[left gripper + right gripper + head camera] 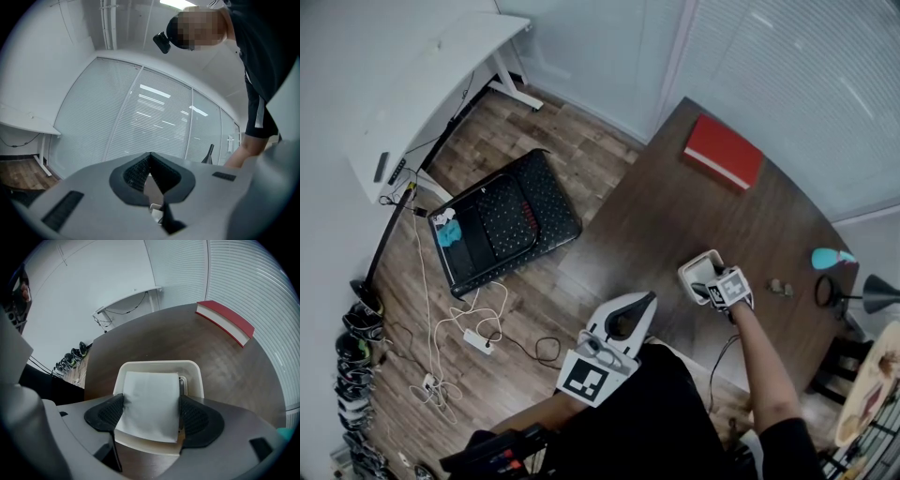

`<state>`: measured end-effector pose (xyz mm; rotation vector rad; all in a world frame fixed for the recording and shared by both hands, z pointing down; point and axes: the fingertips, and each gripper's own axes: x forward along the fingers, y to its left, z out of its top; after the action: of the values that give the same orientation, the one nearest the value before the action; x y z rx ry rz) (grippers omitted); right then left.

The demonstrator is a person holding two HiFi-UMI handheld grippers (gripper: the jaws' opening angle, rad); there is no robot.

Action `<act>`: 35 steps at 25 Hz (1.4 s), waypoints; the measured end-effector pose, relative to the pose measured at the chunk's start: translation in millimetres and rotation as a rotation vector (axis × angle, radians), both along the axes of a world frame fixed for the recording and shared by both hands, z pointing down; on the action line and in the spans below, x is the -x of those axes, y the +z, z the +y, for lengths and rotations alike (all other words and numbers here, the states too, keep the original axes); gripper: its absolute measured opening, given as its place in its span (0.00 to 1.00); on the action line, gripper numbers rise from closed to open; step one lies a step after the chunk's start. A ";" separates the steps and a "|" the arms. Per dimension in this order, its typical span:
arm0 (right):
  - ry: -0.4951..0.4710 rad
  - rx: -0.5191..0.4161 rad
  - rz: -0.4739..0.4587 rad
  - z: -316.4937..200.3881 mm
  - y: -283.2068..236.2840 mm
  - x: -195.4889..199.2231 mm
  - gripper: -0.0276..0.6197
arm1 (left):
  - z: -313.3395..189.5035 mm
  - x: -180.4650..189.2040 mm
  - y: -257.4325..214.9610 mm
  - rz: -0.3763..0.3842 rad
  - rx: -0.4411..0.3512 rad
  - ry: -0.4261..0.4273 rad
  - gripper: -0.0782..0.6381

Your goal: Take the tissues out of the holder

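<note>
Left gripper (150, 155): clenched and empty, held back clear of the work. Right gripper (151, 416): jaws spread wide, flanking the folded tissues (150, 401) directly between them, apparently not pressing, lined up for a side grasp. The tissues sit in the white holder (157, 365) on the dark table (220, 366). A red book (225, 319) lies well beyond.

No words, brand names or numbers are showing legibly anywhere. The square markers (583, 380) on the left gripper (643, 305) and the right gripper (700, 273) are carrying only black-and-white block patterns, and the red book (723, 151) is displaying a cover without readable print.
</note>
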<state>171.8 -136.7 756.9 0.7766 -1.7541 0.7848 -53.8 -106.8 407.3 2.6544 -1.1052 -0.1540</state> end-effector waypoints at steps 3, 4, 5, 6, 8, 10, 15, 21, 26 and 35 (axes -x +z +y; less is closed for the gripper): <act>0.004 0.022 -0.007 0.8 7.4 -2.0 0.63 | -1.4 4.2 -0.1 0.018 0.018 -0.015 0.10; 0.005 0.038 -0.002 1.5 8.4 -2.1 0.63 | -1.6 6.0 -1.0 0.018 0.017 -0.018 0.10; 0.004 0.052 0.006 1.6 9.1 -2.5 0.63 | -2.0 7.4 -1.8 0.015 0.014 -0.021 0.10; 0.004 0.061 0.010 1.4 9.5 -2.9 0.63 | -2.7 8.4 -1.9 0.012 0.012 -0.023 0.10; 0.005 0.064 0.006 0.6 8.8 -2.5 0.62 | -4.3 9.2 -0.7 0.011 0.017 -0.029 0.10; 0.005 0.056 0.001 0.5 8.8 -1.3 0.62 | -6.2 9.2 0.5 0.018 0.024 -0.031 0.10; 0.002 0.028 -0.018 1.2 7.6 2.5 0.61 | -9.1 1.7 -0.5 0.013 0.004 -0.006 0.10; 0.013 -0.014 -0.029 2.4 -4.0 -0.1 0.56 | -8.4 -1.8 -2.3 0.020 0.008 0.008 0.10; 0.046 -0.053 -0.031 3.0 -8.6 -4.7 0.55 | -4.1 -4.1 -3.9 0.021 0.001 0.017 0.10; 0.123 -0.103 -0.066 1.7 -23.6 -10.9 0.54 | 3.3 1.8 -7.6 0.034 -0.010 0.009 0.10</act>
<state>182.7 -134.9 733.3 0.9449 -1.8306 0.8150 -55.6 -103.4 399.8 2.6547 -1.0847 -0.2031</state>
